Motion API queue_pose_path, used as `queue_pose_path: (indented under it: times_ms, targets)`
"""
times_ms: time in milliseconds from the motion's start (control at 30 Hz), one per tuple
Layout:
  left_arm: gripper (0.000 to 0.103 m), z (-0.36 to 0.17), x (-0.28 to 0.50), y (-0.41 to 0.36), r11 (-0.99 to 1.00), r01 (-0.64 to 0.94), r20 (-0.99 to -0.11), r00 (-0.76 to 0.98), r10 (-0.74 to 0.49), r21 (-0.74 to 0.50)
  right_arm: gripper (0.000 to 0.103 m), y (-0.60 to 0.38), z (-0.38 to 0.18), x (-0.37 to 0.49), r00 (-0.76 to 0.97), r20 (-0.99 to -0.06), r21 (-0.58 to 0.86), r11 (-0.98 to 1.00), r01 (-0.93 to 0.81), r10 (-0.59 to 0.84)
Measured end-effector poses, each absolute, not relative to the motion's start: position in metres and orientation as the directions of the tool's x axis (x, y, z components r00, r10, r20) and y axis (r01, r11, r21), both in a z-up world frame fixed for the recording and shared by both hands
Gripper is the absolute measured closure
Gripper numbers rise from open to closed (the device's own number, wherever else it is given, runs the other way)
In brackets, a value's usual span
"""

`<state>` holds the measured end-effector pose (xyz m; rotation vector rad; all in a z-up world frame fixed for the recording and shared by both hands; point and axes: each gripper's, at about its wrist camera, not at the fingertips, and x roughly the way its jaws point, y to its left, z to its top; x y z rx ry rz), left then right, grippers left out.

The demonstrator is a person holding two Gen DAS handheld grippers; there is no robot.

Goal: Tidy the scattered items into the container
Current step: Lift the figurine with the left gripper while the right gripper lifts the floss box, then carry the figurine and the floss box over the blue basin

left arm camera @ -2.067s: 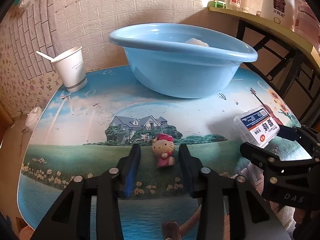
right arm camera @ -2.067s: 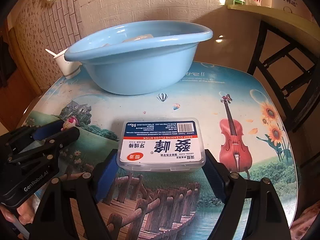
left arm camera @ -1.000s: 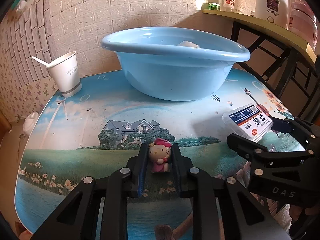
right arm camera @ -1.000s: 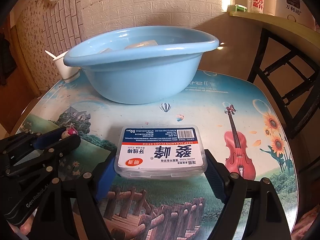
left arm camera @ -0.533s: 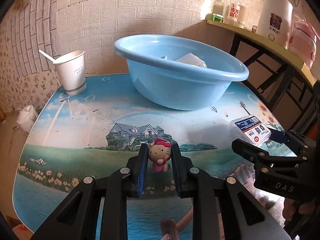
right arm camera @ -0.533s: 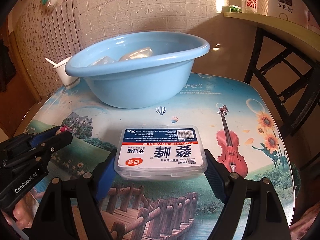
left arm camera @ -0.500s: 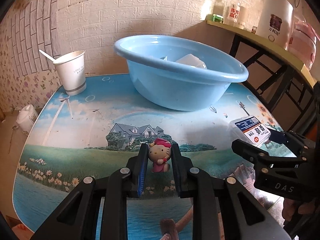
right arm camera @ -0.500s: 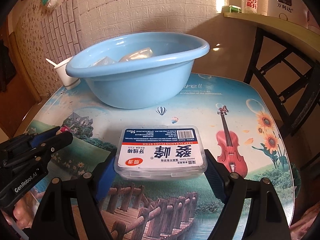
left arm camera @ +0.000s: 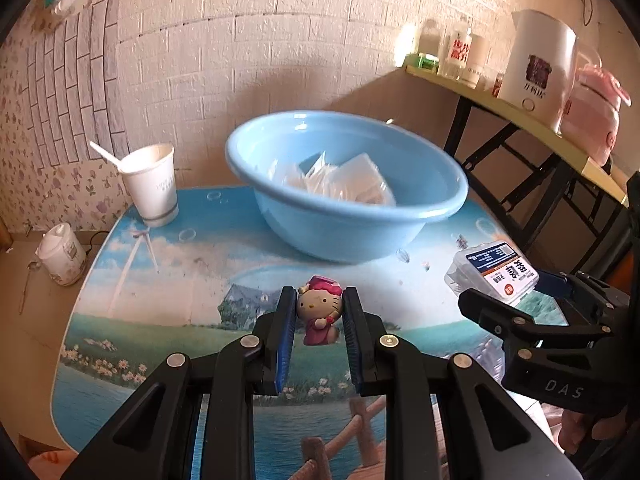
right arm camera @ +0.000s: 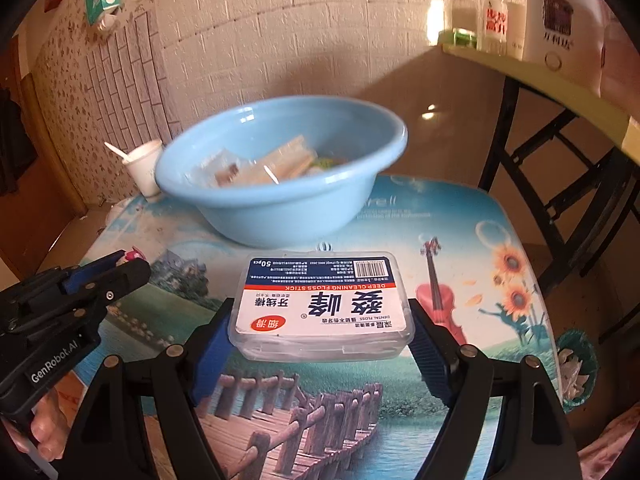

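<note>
1. Table point(left arm camera: 168, 288) with a printed landscape top, set against a brick-patterned wall; bore everything below.
2. Blue basin point(left arm camera: 360, 232) point(right arm camera: 296, 208), stood at the far middle of the table; held clear plastic packets point(left arm camera: 352, 184) inside.
3. Paper cup point(left arm camera: 154, 188) with a white spoon, stood left of the basin, apart from it.
4. Dental floss box point(right arm camera: 320, 308) point(left arm camera: 494, 272), clamped by its short ends between the blue pads of the right gripper point(right arm camera: 320, 344); raised above the table, on the near side of the basin and outside it.
5. Kitty figurine point(left arm camera: 320, 314), upright, pinched between the closed fingers of the left gripper point(left arm camera: 318, 320); lifted off the table, also short of the basin, well left of the box.
</note>
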<state>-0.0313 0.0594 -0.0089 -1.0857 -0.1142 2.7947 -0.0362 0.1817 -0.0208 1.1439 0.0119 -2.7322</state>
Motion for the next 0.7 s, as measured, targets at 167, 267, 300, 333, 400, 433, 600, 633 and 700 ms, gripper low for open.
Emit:
queue_pose_path:
  times_ms: [167, 267, 300, 333, 400, 433, 600, 633, 700]
  targets:
    - [0.081, 0.014, -0.035, 0.061, -0.983, -0.123, -0.636, -0.750, 0.183, -0.138, 0.021, 0.179, 0.002, -0.037, -0.713, -0.678, 0.061, -0.980, 0.191, -0.181]
    - [0.081, 0.023, -0.042, 0.062, -0.982, -0.133, -0.624, -0.759, 0.186, -0.131, 0.021, 0.176, 0.014, -0.041, -0.730, -0.658, 0.053, -0.978, 0.201, -0.186]
    - [0.081, 0.026, -0.045, 0.062, -0.983, -0.133, -0.621, -0.762, 0.185, -0.130, 0.021, 0.176, 0.017, -0.042, -0.733, -0.654, 0.051, -0.978, 0.203, -0.187]
    - [0.081, 0.028, -0.047, 0.061, -0.982, -0.133, -0.620, -0.762, 0.186, -0.131, 0.021, 0.175, 0.020, -0.045, -0.737, -0.650, 0.049, -0.977, 0.206, -0.188]
    - [0.081, 0.032, -0.055, 0.059, -0.981, -0.132, -0.621, -0.760, 0.192, -0.142, 0.021, 0.175, 0.025, -0.052, -0.737, -0.646, 0.054, -0.975, 0.215, -0.199]
    - [0.081, 0.034, -0.058, 0.059, -0.981, -0.132, -0.620, -0.761, 0.192, -0.142, 0.021, 0.175, 0.026, -0.056, -0.736, -0.646, 0.057, -0.974, 0.218, -0.203]
    - [0.081, 0.040, -0.077, 0.058, -0.985, -0.130, -0.616, -0.768, 0.173, -0.115, 0.021, 0.173, 0.031, -0.080, -0.740, -0.642, 0.058, -0.975, 0.215, -0.201]
    - [0.081, 0.040, -0.083, 0.057, -0.983, -0.132, -0.621, -0.762, 0.184, -0.129, 0.021, 0.172, 0.030, -0.084, -0.737, -0.644, 0.060, -0.974, 0.217, -0.204]
    - [0.081, 0.039, -0.092, 0.057, -0.981, -0.136, -0.626, -0.755, 0.195, -0.140, 0.021, 0.169, 0.028, -0.094, -0.729, -0.651, 0.053, -0.972, 0.230, -0.209]
